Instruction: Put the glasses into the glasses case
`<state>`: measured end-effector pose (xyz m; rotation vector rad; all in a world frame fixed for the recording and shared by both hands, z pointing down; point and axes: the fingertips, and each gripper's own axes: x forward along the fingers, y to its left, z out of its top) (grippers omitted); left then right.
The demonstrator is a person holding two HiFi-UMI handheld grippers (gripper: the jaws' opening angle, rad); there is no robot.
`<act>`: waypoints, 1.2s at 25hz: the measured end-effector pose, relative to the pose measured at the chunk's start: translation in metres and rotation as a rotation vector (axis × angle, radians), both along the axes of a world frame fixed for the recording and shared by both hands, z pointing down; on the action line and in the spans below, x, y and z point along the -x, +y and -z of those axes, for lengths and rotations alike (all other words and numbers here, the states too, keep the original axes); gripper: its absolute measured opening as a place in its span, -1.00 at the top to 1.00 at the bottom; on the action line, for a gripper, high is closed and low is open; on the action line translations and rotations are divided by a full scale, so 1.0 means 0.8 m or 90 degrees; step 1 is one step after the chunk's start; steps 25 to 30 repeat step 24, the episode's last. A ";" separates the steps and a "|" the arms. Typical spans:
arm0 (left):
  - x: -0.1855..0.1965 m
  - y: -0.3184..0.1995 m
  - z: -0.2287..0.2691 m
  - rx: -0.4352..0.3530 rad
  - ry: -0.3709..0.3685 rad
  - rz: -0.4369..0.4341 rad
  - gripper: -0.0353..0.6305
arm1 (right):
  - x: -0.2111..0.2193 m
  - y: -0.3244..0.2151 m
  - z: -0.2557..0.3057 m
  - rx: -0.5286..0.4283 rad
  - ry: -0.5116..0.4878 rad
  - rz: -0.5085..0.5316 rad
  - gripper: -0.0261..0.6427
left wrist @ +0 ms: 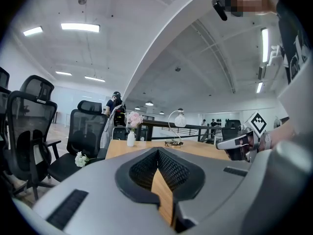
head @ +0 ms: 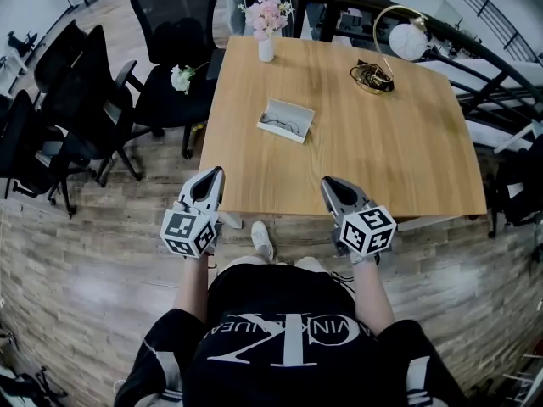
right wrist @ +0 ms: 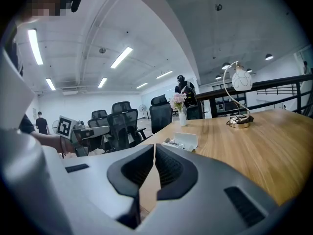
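Note:
An open white glasses case (head: pixel 286 120) lies on the wooden table (head: pixel 399 159), left of its middle, with dark-framed glasses (head: pixel 282 126) resting in it. The right gripper view shows the case (right wrist: pixel 186 141) ahead on the tabletop, well beyond the jaws. My left gripper (head: pixel 214 175) hovers at the table's near left corner, shut and empty. Near the front edge my right gripper (head: pixel 329 182) is also shut with nothing held. Both are far short of the case. In each gripper view the jaws meet at the tips (left wrist: pixel 157 151) (right wrist: pixel 154 146).
A white vase of pink flowers (head: pixel 266 24) stands at the far edge. A curved gold lamp (head: pixel 397 34) with a coiled cable (head: pixel 372 79) sits at the far right. Black office chairs (head: pixel 170 49) crowd the left side, one bearing a white flower (head: pixel 180 78).

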<state>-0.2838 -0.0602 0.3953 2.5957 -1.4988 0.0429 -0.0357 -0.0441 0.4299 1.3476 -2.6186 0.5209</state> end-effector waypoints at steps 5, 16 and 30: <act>-0.006 0.002 0.001 -0.002 0.001 -0.006 0.85 | -0.004 0.004 -0.001 0.000 0.001 -0.004 0.83; -0.013 0.010 -0.001 -0.001 0.002 -0.009 0.85 | -0.014 0.014 -0.003 0.005 -0.007 -0.015 0.83; -0.014 0.013 -0.005 0.004 0.001 -0.010 0.85 | -0.018 0.019 -0.007 0.011 -0.011 -0.018 0.83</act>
